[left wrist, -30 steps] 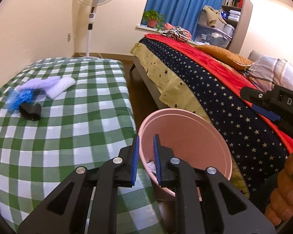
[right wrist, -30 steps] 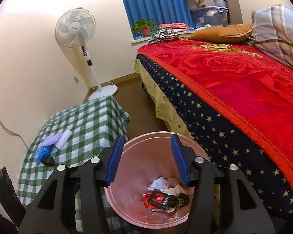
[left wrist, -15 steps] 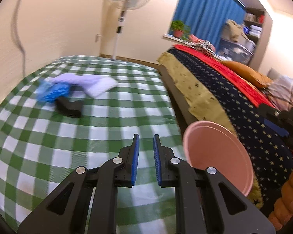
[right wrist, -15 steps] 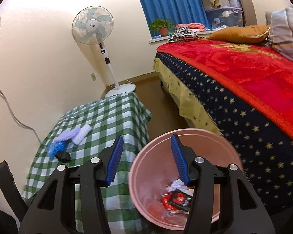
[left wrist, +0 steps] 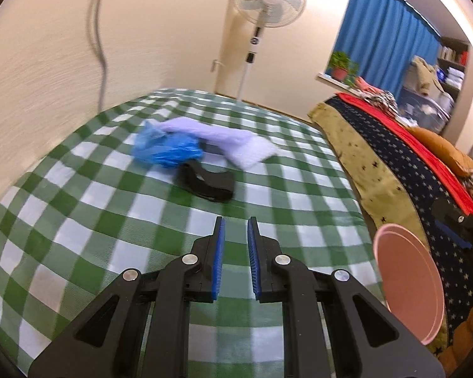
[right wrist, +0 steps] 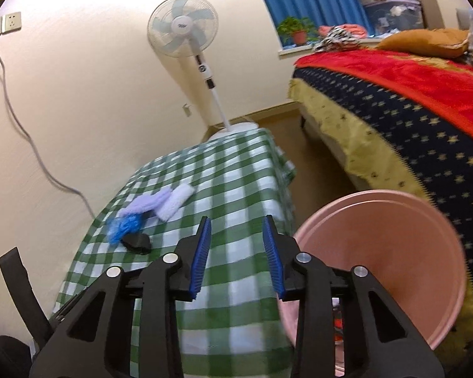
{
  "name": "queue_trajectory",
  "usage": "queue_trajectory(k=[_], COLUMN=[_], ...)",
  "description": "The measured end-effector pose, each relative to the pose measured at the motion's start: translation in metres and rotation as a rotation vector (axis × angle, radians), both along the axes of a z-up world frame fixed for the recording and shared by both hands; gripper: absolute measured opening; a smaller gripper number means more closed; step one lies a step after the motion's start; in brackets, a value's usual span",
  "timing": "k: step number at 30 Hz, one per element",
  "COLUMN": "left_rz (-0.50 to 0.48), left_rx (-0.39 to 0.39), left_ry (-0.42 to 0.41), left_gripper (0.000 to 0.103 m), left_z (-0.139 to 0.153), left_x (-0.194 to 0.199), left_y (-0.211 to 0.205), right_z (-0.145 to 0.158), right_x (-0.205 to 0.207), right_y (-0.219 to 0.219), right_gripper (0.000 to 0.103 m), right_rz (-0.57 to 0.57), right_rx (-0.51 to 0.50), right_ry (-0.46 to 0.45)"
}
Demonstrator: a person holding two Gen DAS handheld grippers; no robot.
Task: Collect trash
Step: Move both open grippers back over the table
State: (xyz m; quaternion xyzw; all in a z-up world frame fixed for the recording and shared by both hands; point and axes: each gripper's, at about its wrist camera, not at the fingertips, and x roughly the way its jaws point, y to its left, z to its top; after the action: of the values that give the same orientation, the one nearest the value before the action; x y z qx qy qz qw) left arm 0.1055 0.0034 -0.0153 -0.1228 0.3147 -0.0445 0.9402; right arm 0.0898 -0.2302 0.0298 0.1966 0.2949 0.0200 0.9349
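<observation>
On the green-checked table [left wrist: 78, 220] lie a crumpled blue plastic piece [left wrist: 165, 151], a black flat object [left wrist: 208, 182] and pale lilac and white cloth rolls [left wrist: 227, 138]. My left gripper [left wrist: 235, 220] hovers over the table short of them, its jaws a narrow gap apart with nothing between. The right wrist view has the same heap [right wrist: 123, 226] at the table's left side. My right gripper [right wrist: 236, 220] is above the table's near end, its jaws closing on nothing. The pink bin [right wrist: 394, 252] stands just to its right, beside the table [right wrist: 236, 173].
A bed [right wrist: 410, 110] with a starred cover and red blanket runs along the right, with a strip of floor between it and the table. A standing fan [left wrist: 261, 15] is behind the table by the wall. A cable [right wrist: 22, 126] hangs down the wall.
Both views have swung left from the bin toward the table, and the heap now looks nearer in the left view. The right jaws have narrowed. The left jaws keep the same gap.
</observation>
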Motion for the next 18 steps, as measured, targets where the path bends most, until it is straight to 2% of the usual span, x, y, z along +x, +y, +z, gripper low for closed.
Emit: queue_trajectory(k=[5,15,18], left_rz=[0.078,0.158,0.175], left_rx=[-0.011,0.035,0.072], left_ry=[0.007,-0.014,-0.019], left_gripper=[0.015,0.015,0.015], left_z=[-0.002,0.008,0.008], left_x=[0.008,0.033,0.044], left_y=[0.026,0.057,0.063], right_z=[-0.012,-0.028,-0.036], right_x=[0.025,0.074,0.085], right_y=[0.03,0.078,0.088], right_gripper=[0.03,0.03,0.031], right_rz=[0.091,0.21,0.231], right_rx=[0.032,0.074,0.082], right_ry=[0.005,0.005,0.02])
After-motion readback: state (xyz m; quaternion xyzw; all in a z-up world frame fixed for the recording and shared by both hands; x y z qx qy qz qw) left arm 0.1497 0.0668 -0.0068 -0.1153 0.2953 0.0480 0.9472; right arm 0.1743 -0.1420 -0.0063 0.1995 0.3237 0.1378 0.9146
